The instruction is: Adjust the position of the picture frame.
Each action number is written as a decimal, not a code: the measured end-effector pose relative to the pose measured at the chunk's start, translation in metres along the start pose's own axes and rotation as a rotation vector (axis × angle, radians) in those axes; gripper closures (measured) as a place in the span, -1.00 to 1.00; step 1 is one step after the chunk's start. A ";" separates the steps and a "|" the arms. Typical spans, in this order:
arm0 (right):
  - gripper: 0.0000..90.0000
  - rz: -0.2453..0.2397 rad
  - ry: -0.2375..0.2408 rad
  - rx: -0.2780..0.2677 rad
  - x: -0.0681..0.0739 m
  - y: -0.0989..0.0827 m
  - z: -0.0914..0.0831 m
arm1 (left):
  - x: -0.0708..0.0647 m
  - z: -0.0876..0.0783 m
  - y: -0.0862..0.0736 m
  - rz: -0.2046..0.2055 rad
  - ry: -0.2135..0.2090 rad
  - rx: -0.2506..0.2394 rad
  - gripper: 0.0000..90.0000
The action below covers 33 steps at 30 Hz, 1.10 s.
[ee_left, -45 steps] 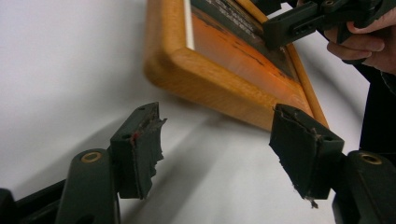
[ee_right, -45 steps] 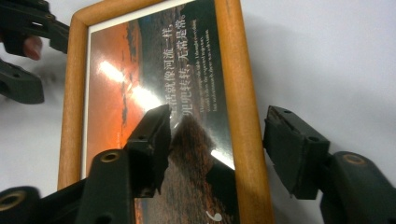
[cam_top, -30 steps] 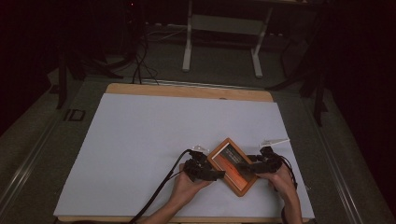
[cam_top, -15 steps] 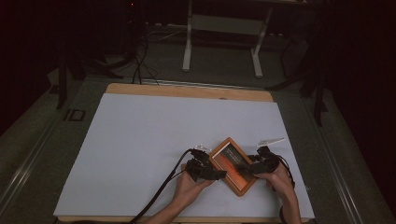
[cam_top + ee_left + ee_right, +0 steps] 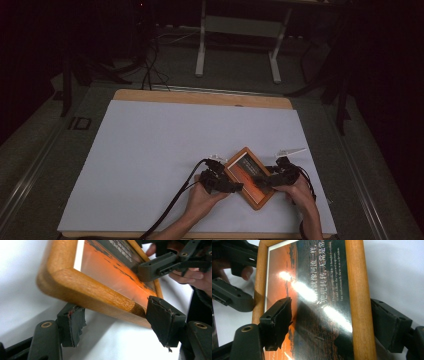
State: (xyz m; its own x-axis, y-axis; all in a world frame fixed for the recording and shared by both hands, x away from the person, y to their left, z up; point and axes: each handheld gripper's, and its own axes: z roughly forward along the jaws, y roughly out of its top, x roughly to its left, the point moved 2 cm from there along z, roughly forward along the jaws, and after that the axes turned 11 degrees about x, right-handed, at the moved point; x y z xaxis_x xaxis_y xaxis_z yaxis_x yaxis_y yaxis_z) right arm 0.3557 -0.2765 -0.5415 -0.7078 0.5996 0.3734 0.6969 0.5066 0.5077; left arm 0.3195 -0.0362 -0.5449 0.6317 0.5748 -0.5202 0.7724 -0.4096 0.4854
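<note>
A wooden picture frame (image 5: 250, 177) is steadied at the table's (image 5: 150, 150) five o'clock. Right gripper (image 5: 332, 322) fingers, just opened, straddle one rail; left gripper (image 5: 115, 326) fingers are spread beneath an edge. Re-gripping seems next.

The right gripper (image 5: 267, 181) has just been opening its jaws, which now stand wide astride one wooden side of the picture frame (image 5: 248, 177), one pad over the glass, the other outside the rail. Against the earlier high views, the frame's place on the white table (image 5: 150, 165) looks barely different.
</note>
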 end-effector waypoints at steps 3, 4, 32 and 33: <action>-0.53 -0.002 0.003 0.002 0.000 0.000 0.000 | 0.002 0.004 0.001 -0.025 -0.041 -0.004 -0.32; -0.53 -0.002 0.005 0.001 0.000 0.000 0.001 | 0.003 0.004 0.001 -0.034 -0.050 -0.005 -0.32; -0.05 -0.194 0.090 -0.180 0.032 0.017 -0.021 | -0.032 -0.073 0.023 0.373 0.099 0.022 0.50; -0.08 -0.204 0.098 -0.189 0.035 0.019 -0.021 | -0.032 -0.075 0.023 0.406 0.106 0.022 0.52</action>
State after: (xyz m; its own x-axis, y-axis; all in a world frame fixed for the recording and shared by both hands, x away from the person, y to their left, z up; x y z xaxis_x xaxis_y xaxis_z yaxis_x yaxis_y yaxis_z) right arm 0.3420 -0.2591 -0.5026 -0.8454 0.4299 0.3170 0.5115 0.4805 0.7124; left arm 0.3118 -0.0108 -0.4640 0.8756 0.4329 -0.2141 0.4642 -0.6322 0.6203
